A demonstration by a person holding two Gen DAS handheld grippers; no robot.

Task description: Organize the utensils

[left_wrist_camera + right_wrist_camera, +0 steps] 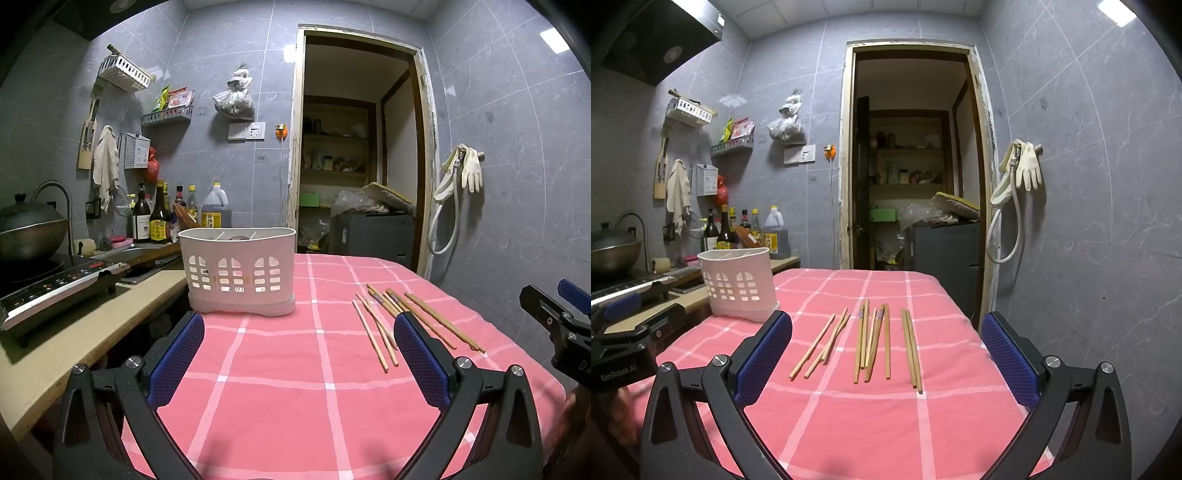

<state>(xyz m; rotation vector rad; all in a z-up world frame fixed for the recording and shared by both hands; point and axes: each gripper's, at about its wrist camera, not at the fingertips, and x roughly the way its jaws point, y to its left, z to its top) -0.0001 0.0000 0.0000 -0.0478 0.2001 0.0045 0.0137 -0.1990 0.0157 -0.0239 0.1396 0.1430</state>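
Observation:
Several wooden chopsticks [866, 343] lie loose on the pink checked tablecloth [886, 424], ahead of my right gripper [886, 339], which is open and empty. They also show in the left wrist view [402, 321], to the right. A white slotted utensil holder [239, 271] stands upright at the table's far left; it shows in the right wrist view [738, 288] too. My left gripper [299, 339] is open and empty, in front of the holder. The right gripper shows at the right edge of the left wrist view [554, 314].
A counter [92, 332] runs along the left with an induction cooker [59, 291], a wok [29, 229], a sink and sauce bottles [159, 218]. An open doorway [354, 147] lies behind the table. Gloves and a hose [461, 173] hang on the right wall.

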